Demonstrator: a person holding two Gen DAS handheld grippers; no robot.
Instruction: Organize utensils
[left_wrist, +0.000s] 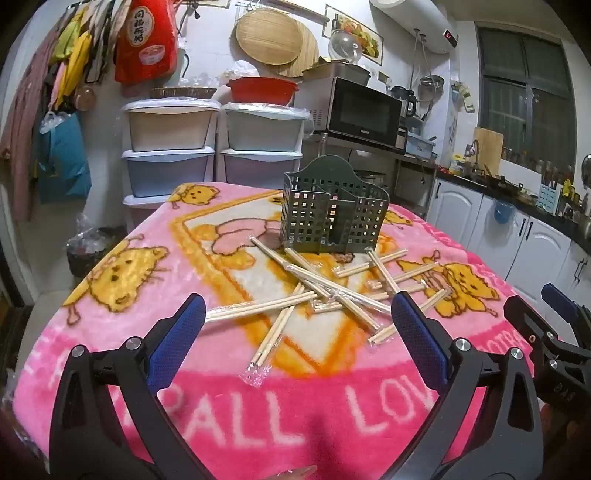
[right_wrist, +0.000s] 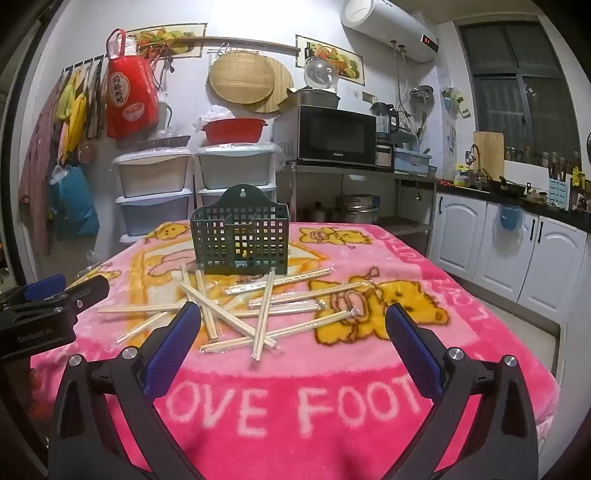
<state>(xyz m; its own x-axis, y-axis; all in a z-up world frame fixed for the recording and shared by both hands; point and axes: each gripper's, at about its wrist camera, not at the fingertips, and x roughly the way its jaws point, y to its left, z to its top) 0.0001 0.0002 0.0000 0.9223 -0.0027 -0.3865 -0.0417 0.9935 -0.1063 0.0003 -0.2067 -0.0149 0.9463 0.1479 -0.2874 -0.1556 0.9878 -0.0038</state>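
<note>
Kitchen setting: a counter (left_wrist: 110, 332) draped in a pink cartoon blanket, with stacked storage drawers (left_wrist: 168, 147) and a microwave (left_wrist: 354, 110) against the wall behind it. Near the far edge of the counter stands a dark green perforated holder (left_wrist: 334, 218), upright, divided into compartments that look empty from here. Just in front of it, toward the counter's middle, wrapped chopstick pairs (left_wrist: 325, 295) lie scattered and crossed over one another, some touching the holder's base. My left gripper (left_wrist: 297, 314) hovers over the near edge with its fingers (left_wrist: 177, 332) spread wide apart and nothing between them; my right gripper (right_wrist: 291, 325) does likewise beside it, fingers (right_wrist: 413, 350) equally spread and empty. The pile lies ahead of and slightly below both grippers, between them and the holder, not yet touched. Hazards, as I judge them: because the pairs overlap, pinching one may drag or flip its neighbours, possibly off a side edge; the slick wrappers may let a pair slide out of my fingers; the soft blanket may snag a fingertip pressed too low; and a careless insertion could tip the light holder backward off the far edge.
</note>
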